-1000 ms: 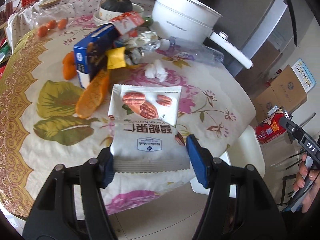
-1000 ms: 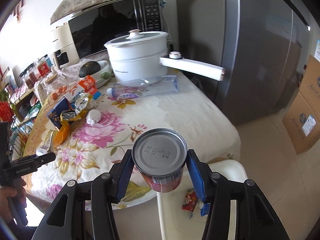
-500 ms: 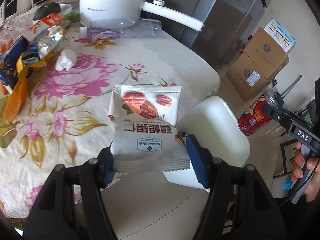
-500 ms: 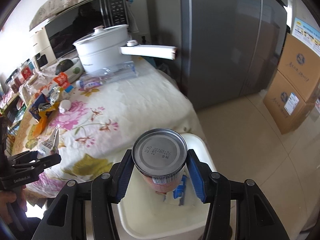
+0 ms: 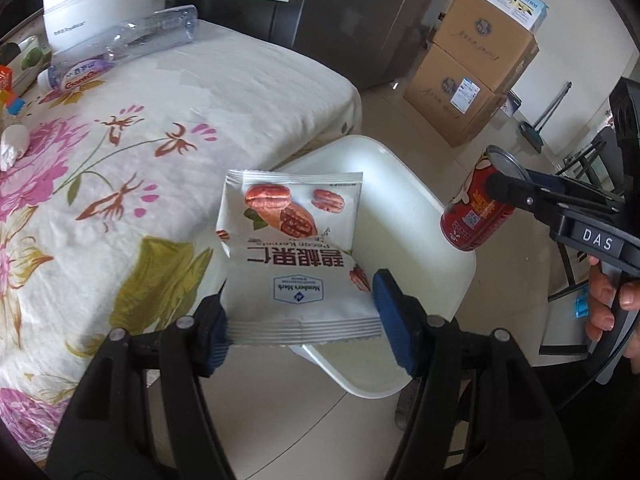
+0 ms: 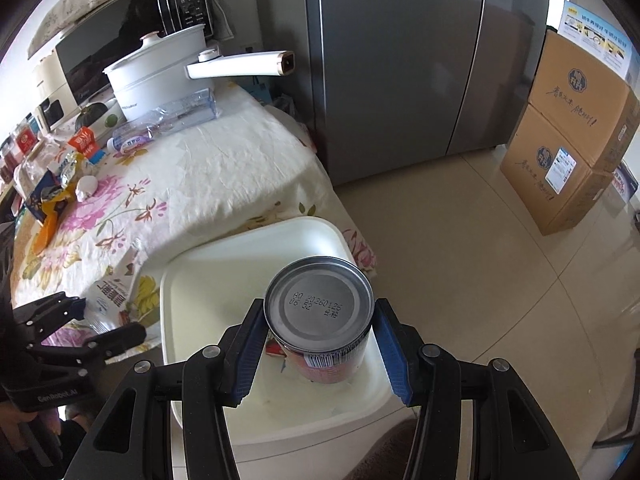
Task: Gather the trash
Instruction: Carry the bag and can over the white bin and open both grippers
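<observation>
Kitchen corner: floral tablecloth table beside a grey fridge, stacked cardboard boxes on the tile floor, white trash bin standing open at the table edge.

Left gripper is clamped on a pecan snack packet, pinching its crimped bottom edge; the packet hangs over the near rim of the bin. Right gripper is clenched around a red drink can, held above the bin's interior with the can's metal end toward the camera. In the left wrist view the can sits over the bin's far rim. Some scraps already lie in the bin bottom, partly hidden by the can.

Step, as I judge it: both items carried to the bin, drop not yet done. Next move calls for spreading each pair of fingers while the item is inside the rim. The packet looks closer to the edge, so it probably needs a nudge further in first; light and floppy, it could snag on the rim.

More trash left on the table: a flattened clear plastic bottle, a crumpled white tissue, a blue carton and orange wrappers. A white electric pot stands behind.

Writing: packet reads "Member's Mark" and "Pecan Kernels" plus Chinese characters; can end stamped "20260126"; right gripper arm labelled "DAS", the left one "GenRobot.AI".
</observation>
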`<state>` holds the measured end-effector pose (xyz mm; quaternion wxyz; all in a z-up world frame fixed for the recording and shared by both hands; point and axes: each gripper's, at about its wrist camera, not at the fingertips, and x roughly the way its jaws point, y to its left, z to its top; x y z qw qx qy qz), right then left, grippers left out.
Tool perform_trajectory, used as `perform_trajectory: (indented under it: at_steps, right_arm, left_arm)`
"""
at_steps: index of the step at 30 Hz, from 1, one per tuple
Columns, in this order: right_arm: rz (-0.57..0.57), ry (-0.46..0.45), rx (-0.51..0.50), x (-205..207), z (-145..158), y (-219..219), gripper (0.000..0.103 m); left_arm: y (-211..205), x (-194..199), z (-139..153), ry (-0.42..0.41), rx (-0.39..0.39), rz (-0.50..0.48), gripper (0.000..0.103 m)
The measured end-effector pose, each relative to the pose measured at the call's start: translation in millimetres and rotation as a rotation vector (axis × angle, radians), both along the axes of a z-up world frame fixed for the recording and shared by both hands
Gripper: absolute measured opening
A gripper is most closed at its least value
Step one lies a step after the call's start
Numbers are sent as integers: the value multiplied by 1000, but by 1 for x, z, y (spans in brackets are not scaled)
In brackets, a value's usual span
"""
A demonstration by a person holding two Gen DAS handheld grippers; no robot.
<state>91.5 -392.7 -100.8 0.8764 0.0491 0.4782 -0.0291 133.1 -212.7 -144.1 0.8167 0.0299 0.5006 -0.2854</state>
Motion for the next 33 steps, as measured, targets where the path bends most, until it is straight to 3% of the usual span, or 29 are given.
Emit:
perform_trajectory:
  at_steps: [4,8,26,33]
  right_arm:
    - [9,9,-8,0,-2,1,54]
    - [20,15,-14,2,-4,5,54]
    - [79,67,-72,23,-22,45,54]
    - [77,80,-50,32,-25,57,55]
  left_arm:
    - [-7,1,-5,-8,37,-5,90]
    - [-3,4,-4,-21,105,29,100]
    - [78,1,30,-67,121,181,102]
    - [119,1,39,-77,136,236,102]
